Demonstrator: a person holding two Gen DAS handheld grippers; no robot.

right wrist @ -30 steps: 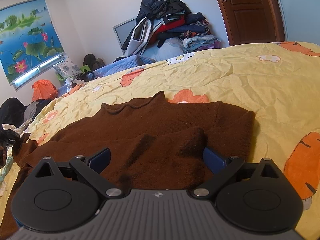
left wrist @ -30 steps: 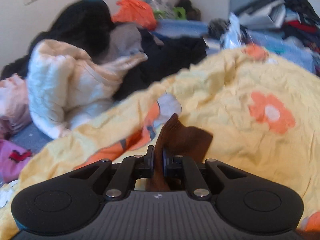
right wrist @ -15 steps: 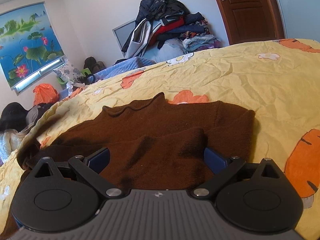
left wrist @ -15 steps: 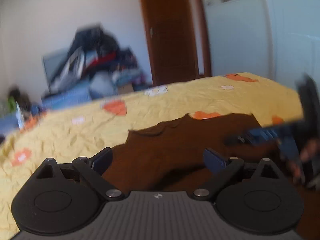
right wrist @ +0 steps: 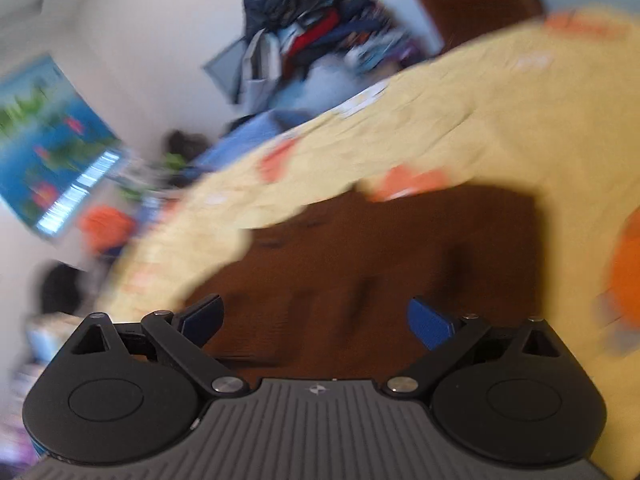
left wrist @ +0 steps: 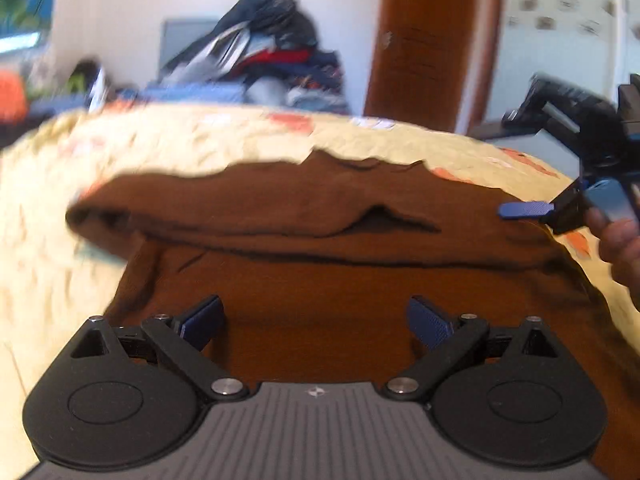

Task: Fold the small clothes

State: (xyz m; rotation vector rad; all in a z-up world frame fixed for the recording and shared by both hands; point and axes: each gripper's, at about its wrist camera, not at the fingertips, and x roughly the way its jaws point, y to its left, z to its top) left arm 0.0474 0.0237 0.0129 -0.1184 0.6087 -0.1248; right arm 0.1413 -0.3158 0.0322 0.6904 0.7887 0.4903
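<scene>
A small brown sweater (left wrist: 320, 240) lies flat on the yellow flowered bedspread (left wrist: 168, 148), with both sleeves folded across its body. My left gripper (left wrist: 316, 322) is open and empty, just above the sweater's near hem. My right gripper (right wrist: 316, 320) is open and empty over the sweater (right wrist: 380, 264); its view is tilted and blurred by motion. The right gripper also shows in the left wrist view (left wrist: 560, 208) at the sweater's right edge, held by a hand.
A heap of clothes (left wrist: 264, 64) is piled against the far wall beside a brown door (left wrist: 428, 44). An orange bag (right wrist: 106, 226) and a lotus picture (right wrist: 44, 148) are at the left. The bedspread (right wrist: 460, 120) stretches beyond the sweater.
My left gripper has let go of the brown sleeve, opened, and swung from the bed's left side to face the sweater. My right gripper, steady before, now tilts and moves fast.
</scene>
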